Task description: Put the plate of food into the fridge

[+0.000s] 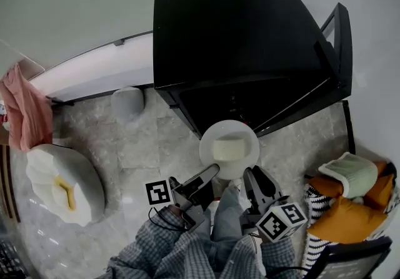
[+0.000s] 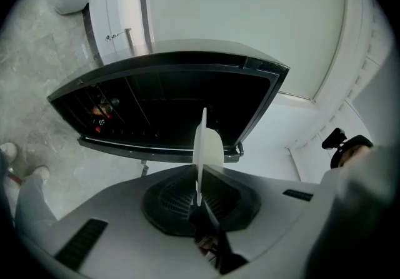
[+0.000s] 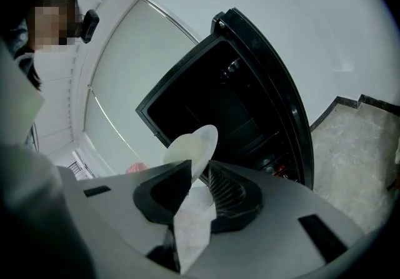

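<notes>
Plate of food (image 1: 210,137) hangs in the air. Both grippers pinch its near rim: the left gripper (image 1: 207,176) at 7 o'clock and the right gripper (image 1: 252,179) at 5 o'clock. The open black fridge (image 1: 237,40) sits at 12 o'clock, just past the far rim.
</notes>
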A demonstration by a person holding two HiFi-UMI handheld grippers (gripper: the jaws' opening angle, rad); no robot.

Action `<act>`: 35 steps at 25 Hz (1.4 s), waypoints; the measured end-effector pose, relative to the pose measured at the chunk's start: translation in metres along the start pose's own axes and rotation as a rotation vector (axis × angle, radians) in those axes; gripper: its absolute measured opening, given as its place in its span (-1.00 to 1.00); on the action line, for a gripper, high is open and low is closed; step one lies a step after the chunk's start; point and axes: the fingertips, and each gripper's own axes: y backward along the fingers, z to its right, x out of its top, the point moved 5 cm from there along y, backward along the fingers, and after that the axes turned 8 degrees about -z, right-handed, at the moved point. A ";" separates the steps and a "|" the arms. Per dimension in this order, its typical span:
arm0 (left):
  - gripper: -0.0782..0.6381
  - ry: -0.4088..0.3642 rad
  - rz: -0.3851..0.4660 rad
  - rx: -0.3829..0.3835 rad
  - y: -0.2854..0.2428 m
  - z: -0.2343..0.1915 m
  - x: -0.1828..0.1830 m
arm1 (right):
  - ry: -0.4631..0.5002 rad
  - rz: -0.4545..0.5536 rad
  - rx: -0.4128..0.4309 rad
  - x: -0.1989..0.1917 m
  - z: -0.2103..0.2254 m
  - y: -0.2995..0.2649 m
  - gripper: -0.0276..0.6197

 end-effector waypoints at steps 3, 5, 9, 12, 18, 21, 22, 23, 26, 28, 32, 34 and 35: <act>-0.73 0.002 0.018 0.002 -0.007 -0.009 0.001 | 0.010 -0.020 0.009 0.001 0.011 -0.004 -0.64; -0.73 0.003 0.030 0.003 -0.011 -0.015 0.002 | 0.020 -0.031 0.014 0.003 0.019 -0.008 -0.64; -0.73 0.016 0.067 0.001 -0.016 -0.028 0.005 | 0.031 -0.041 0.028 0.003 0.032 -0.018 -0.64; -0.73 0.018 0.094 0.012 -0.018 -0.041 0.007 | 0.035 -0.056 0.040 0.000 0.042 -0.027 -0.64; -0.73 0.039 0.137 0.023 -0.026 -0.064 0.012 | 0.032 -0.093 0.062 -0.004 0.065 -0.044 -0.64; -0.73 0.044 0.165 0.034 -0.024 -0.074 0.015 | 0.048 -0.109 0.083 -0.007 0.071 -0.055 -0.64; -0.73 0.034 0.172 0.037 -0.025 -0.076 0.017 | 0.050 -0.109 0.088 -0.007 0.074 -0.057 -0.64; -0.73 0.022 0.176 0.040 -0.027 -0.078 0.019 | 0.049 -0.108 0.091 -0.007 0.078 -0.060 -0.64; -0.73 0.000 0.184 0.040 -0.034 -0.084 0.025 | 0.050 -0.099 0.095 -0.003 0.087 -0.067 -0.64; -0.73 -0.006 0.190 0.036 -0.038 -0.088 0.030 | 0.055 -0.093 0.094 0.000 0.091 -0.072 -0.64; -0.73 -0.013 0.199 0.028 -0.048 -0.092 0.038 | 0.062 -0.080 0.091 0.007 0.100 -0.080 -0.64; -0.73 -0.014 0.203 0.024 -0.053 -0.094 0.042 | 0.067 -0.074 0.089 0.010 0.104 -0.084 -0.64; -0.73 -0.014 0.205 0.022 -0.056 -0.095 0.043 | 0.070 -0.072 0.088 0.012 0.107 -0.085 -0.64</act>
